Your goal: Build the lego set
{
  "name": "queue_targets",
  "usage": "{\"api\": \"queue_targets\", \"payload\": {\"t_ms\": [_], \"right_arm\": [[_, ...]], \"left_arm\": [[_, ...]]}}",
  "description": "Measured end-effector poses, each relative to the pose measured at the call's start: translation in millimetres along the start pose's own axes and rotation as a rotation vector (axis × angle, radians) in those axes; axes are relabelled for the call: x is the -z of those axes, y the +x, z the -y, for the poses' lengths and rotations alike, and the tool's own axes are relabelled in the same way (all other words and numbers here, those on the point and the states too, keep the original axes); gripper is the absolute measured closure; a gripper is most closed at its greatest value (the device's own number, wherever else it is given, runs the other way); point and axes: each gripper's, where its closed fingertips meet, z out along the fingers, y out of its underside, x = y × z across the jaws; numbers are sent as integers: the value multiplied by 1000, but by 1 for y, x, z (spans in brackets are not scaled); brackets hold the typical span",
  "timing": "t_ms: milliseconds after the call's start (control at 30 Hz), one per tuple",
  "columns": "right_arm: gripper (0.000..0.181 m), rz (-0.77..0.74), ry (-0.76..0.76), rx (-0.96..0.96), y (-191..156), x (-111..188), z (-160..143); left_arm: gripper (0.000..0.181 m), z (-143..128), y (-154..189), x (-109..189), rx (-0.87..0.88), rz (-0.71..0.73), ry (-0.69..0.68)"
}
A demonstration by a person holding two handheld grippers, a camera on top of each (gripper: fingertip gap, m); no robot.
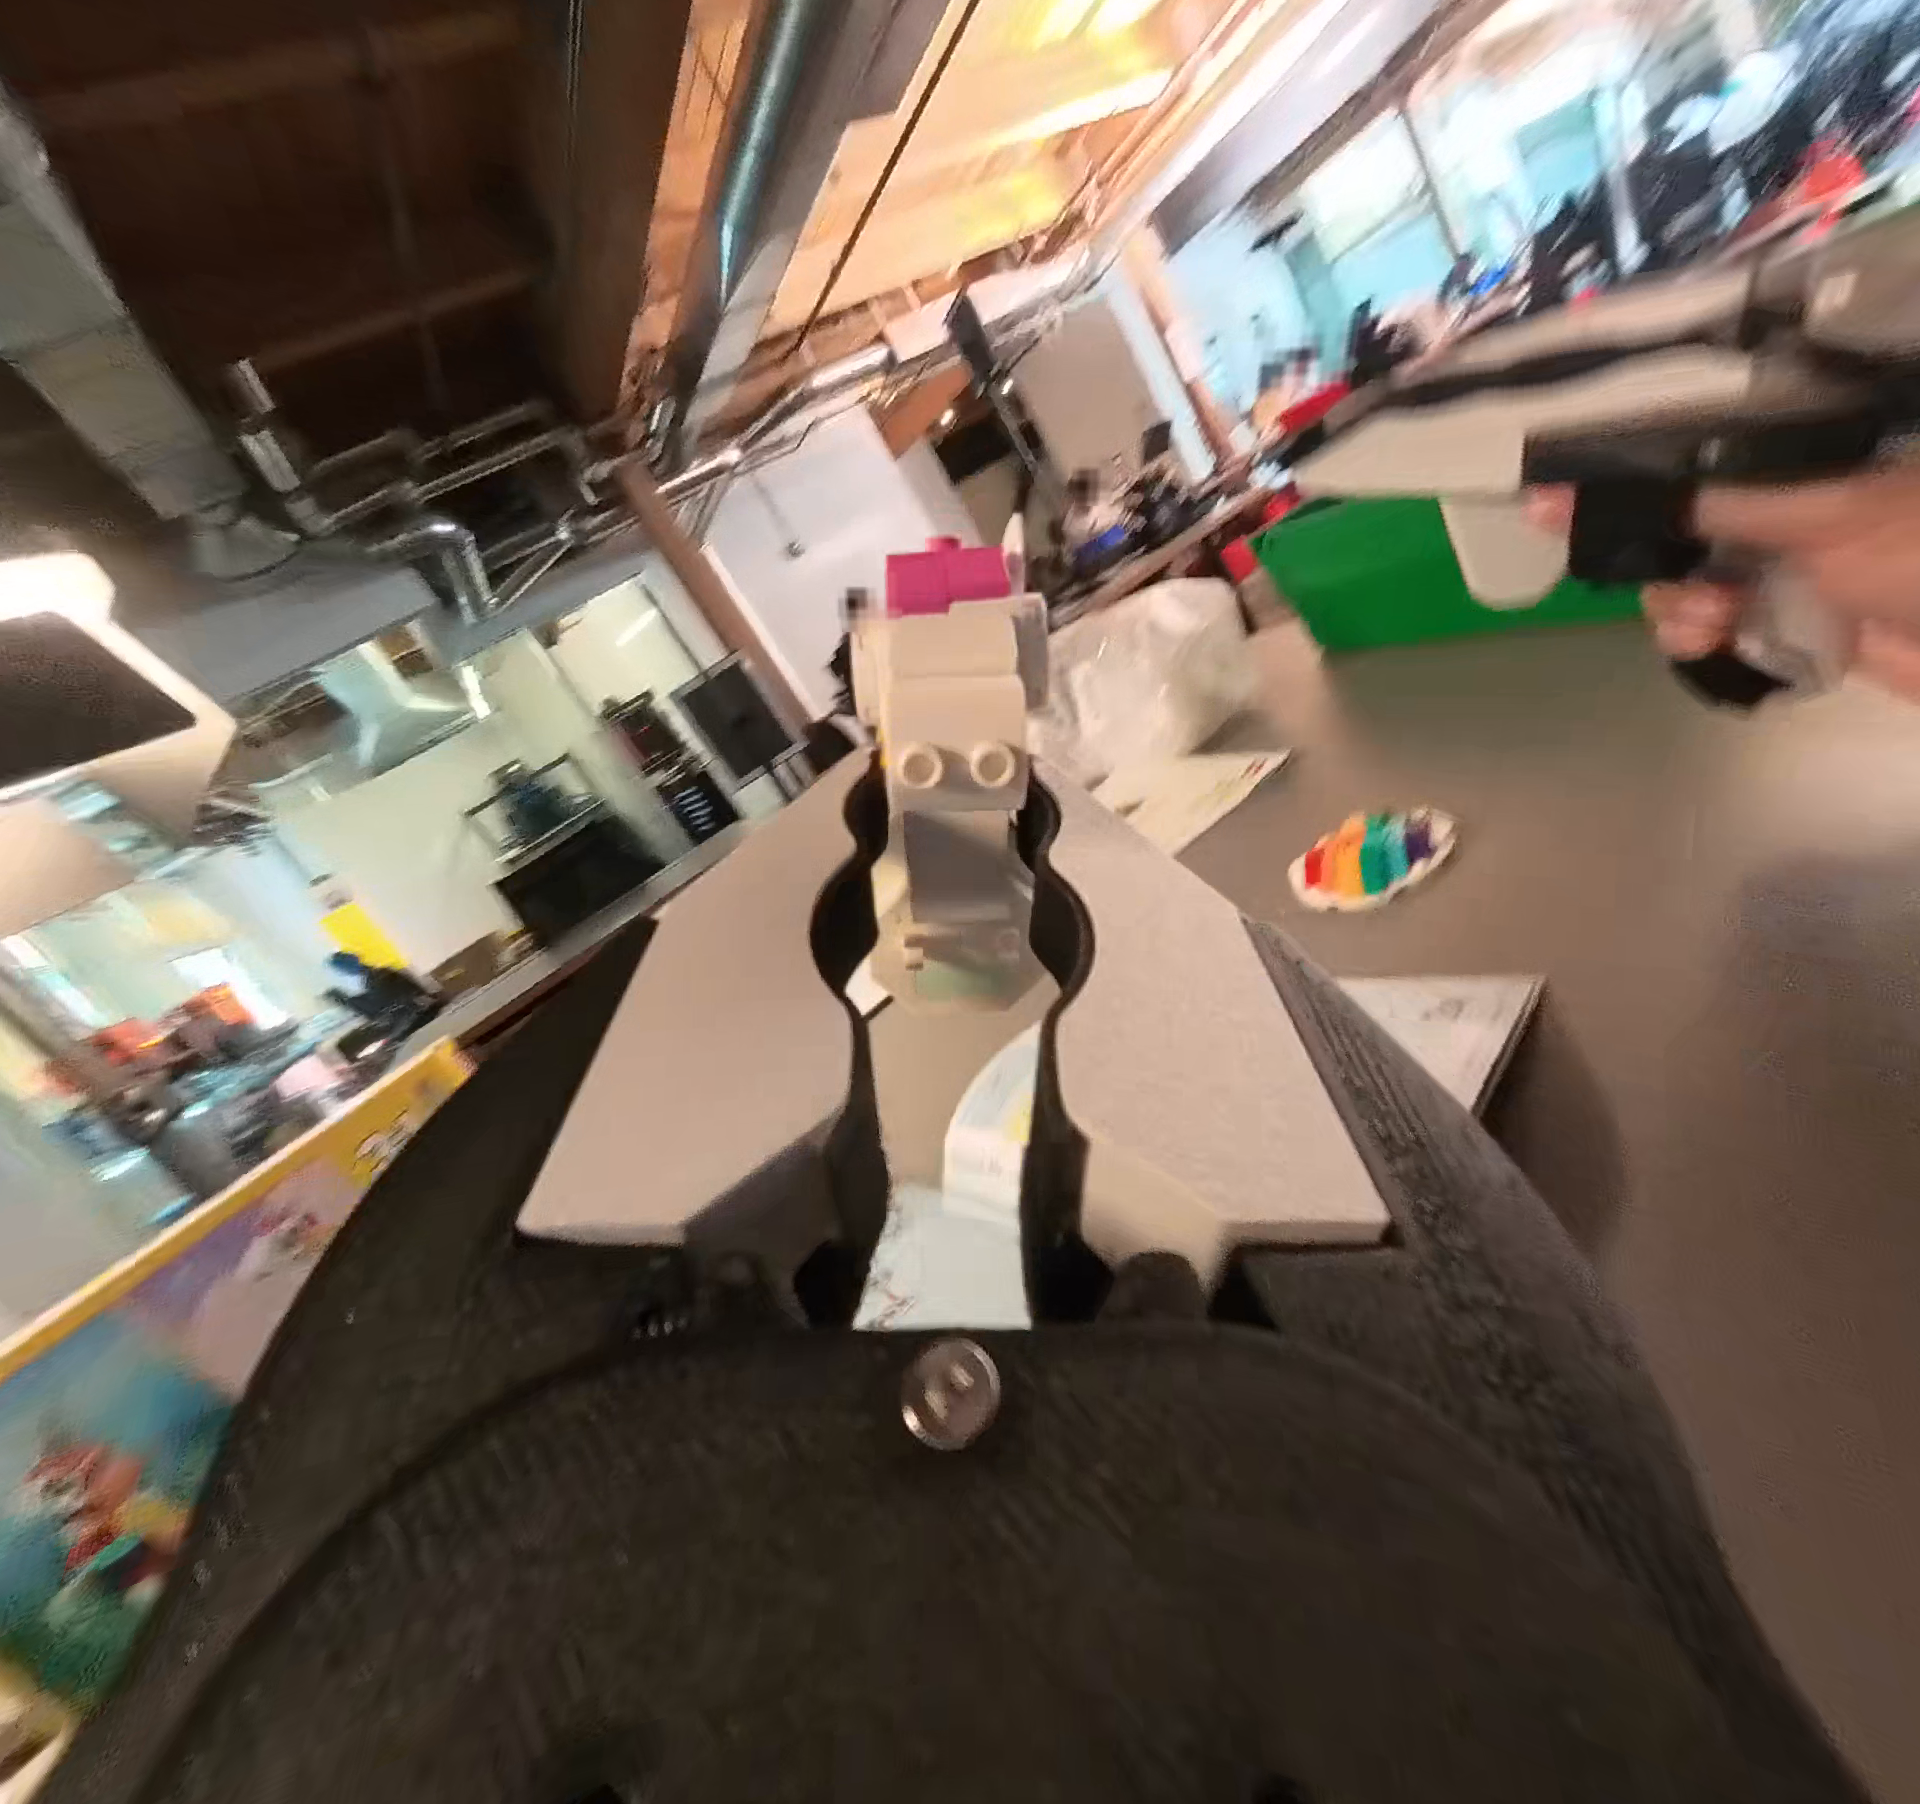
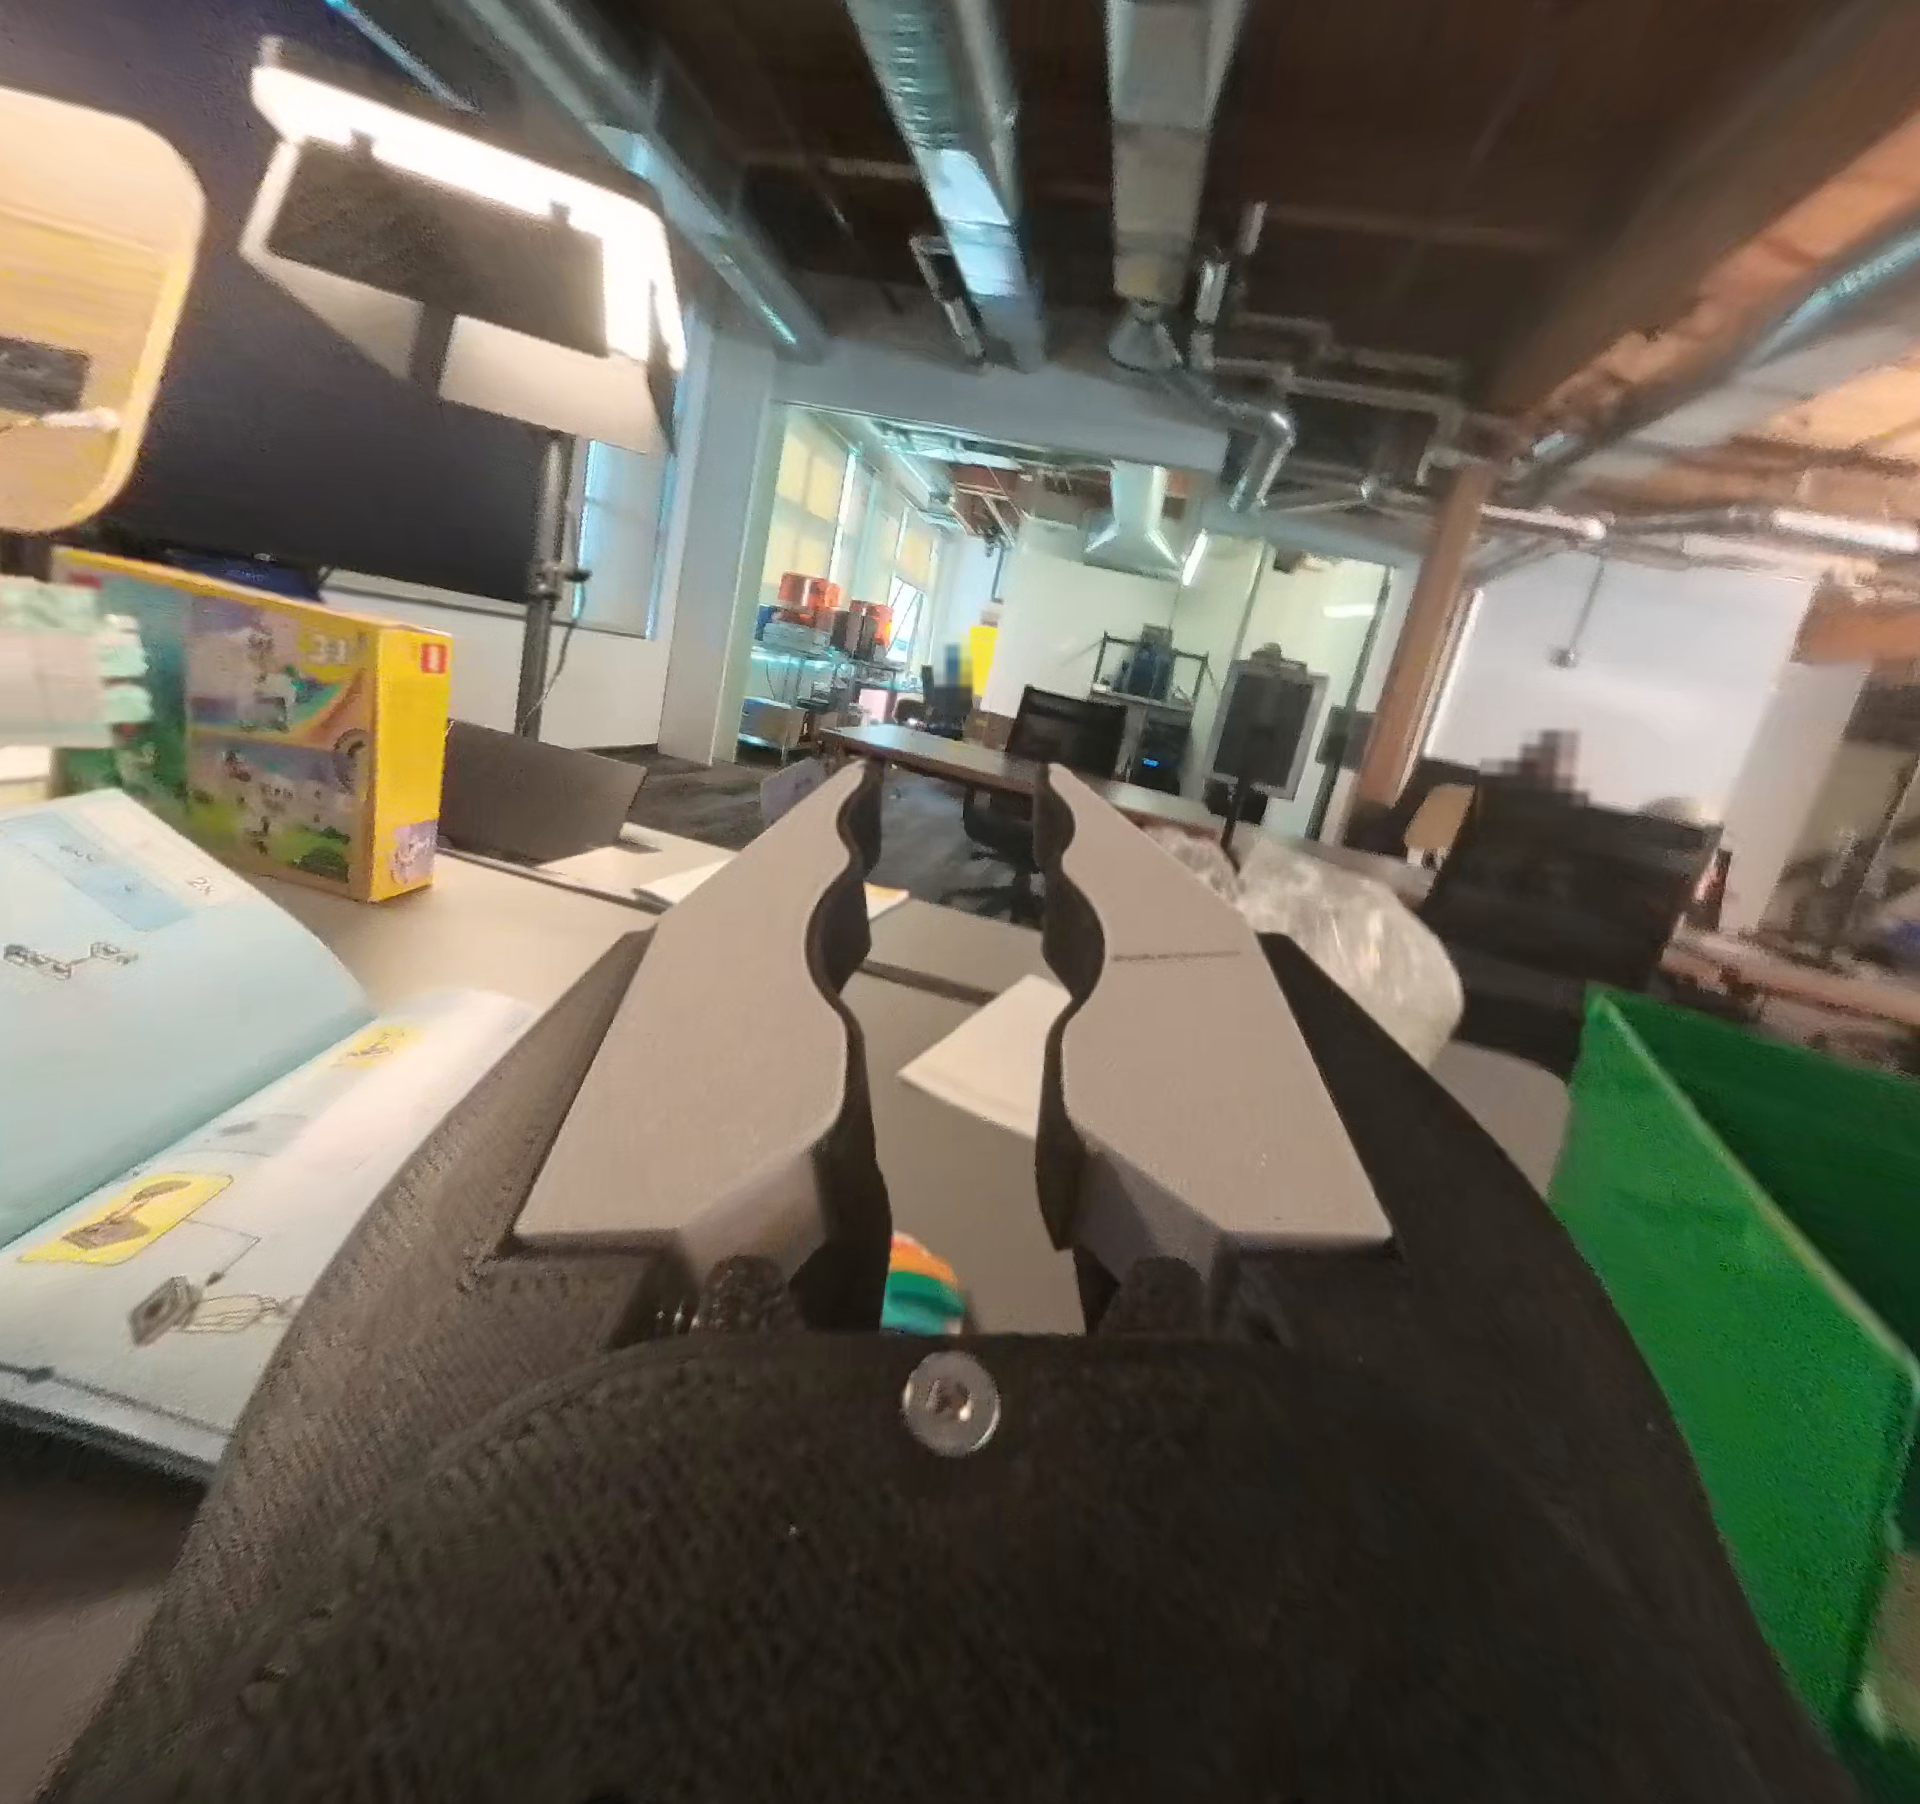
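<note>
Grey tabletop [image 1: 1714, 923], workshop behind | white lego build [image 1: 951, 788] frame centre, clamped in left gripper [image 1: 951, 798] | right gripper [image 2: 951, 798] jaws apart, empty; rainbow piece [image 1: 1371, 859] right | risk: build twists loose if pressed off-axis

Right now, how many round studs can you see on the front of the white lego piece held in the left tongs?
2: a left stud and a right stud, side by side on the white lego piece in the left tongs. Others may be hidden.
</note>
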Motion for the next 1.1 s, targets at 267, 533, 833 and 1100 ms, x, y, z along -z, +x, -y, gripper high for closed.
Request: {"api": "queue_targets", "payload": {"t_ms": [267,533,833,1100], "right_arm": [[158,55,-43,118,-20,-2,-26],[159,58,-56,118,-20,-5,-30],[160,81,-55,110,-23,-6,-32],[164,139,-49,123,-34,-4,-31]], "left_arm": [[157,-24,-2,-5,-39,44,-50],[157,-32,-6,-8,-69,52,-53],[157,-31,2,-8,-70,13,-37],[157,-25,-3,-2,-146,28,-17]]}}
